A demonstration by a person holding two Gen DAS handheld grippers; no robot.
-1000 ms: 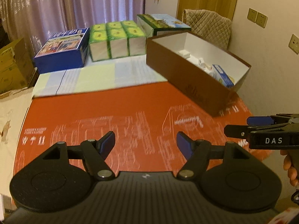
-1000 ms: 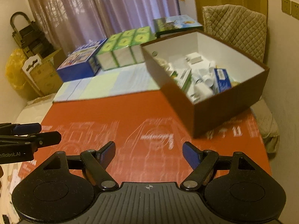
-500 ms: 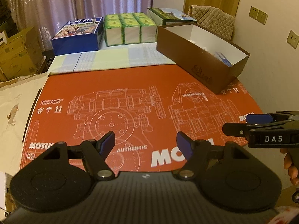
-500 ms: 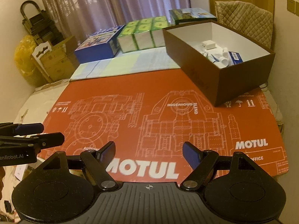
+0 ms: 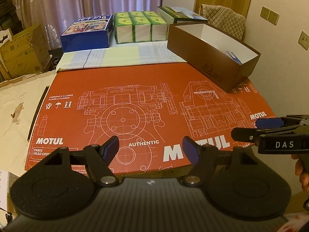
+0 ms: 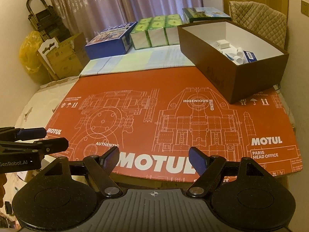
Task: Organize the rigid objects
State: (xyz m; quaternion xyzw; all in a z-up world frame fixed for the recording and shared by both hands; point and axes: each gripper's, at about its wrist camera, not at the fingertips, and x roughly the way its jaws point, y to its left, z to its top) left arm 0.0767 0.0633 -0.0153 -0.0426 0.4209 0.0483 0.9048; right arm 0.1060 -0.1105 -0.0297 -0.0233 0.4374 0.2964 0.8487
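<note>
Hovering empty with fingers spread, the left gripper (image 5: pixel 150 147) and right gripper (image 6: pixel 154 157) leave small items gathered in the brown cardboard box (image 6: pixel 227 65), upper right.

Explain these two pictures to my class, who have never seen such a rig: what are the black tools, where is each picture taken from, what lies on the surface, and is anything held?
There is no robot. A person holds a two-finger gripper in each hand, and each carries a camera looking along its fingers. One picture comes from the left gripper, the other from the right gripper; each also shows the other at its edge. Both are open and hold nothing. Below them lies a red printed sheet. On its far right corner stands an open brown box with small white and blue items inside. Behind, on a pale checked cloth, stand a blue box, green packs and a box with a landscape picture.
</note>
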